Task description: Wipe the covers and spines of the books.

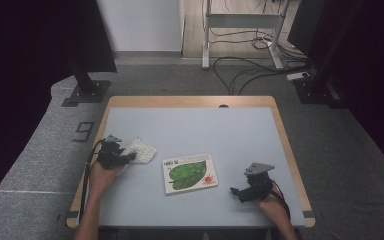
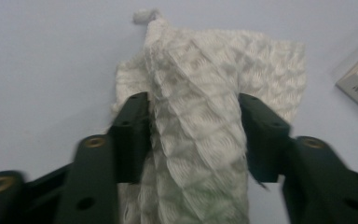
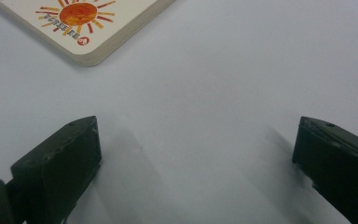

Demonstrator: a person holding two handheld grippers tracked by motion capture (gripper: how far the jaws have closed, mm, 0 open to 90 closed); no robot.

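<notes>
2 grippers, 2 items on the table point(image 1: 190, 125), logged as I see them from my station.

Item 1: white waffle-weave cloth point(image 1: 141, 150), lying near the table's left edge, about midway between its front and back edges. In the left gripper view the cloth point(image 2: 200, 116) is bunched into a raised ridge that runs between the black jaws. My left gripper point(image 1: 129, 158) is clamped on that ridge, both jaws pressing the fabric from either side. I judge the pinch on a gathered fold is chosen because flat cloth gives the jaws nothing to bite; the rest of it lies spread on the surface beyond the jaws.

Item 2: picture book point(image 1: 190, 173), flat, cover up, green leaf and orange sun showing, near the middle of the table toward the front edge. Untouched; well apart from the cloth.

My right gripper point(image 1: 236, 193): jaws spread wide, nothing between them, resting low near the front right corner. Its own view point(image 3: 196, 144) shows bare surface between the jaws and the book's sun corner point(image 3: 81, 23) ahead, near but not touching. I judge it is parked, leaving the left to work alone.
</notes>
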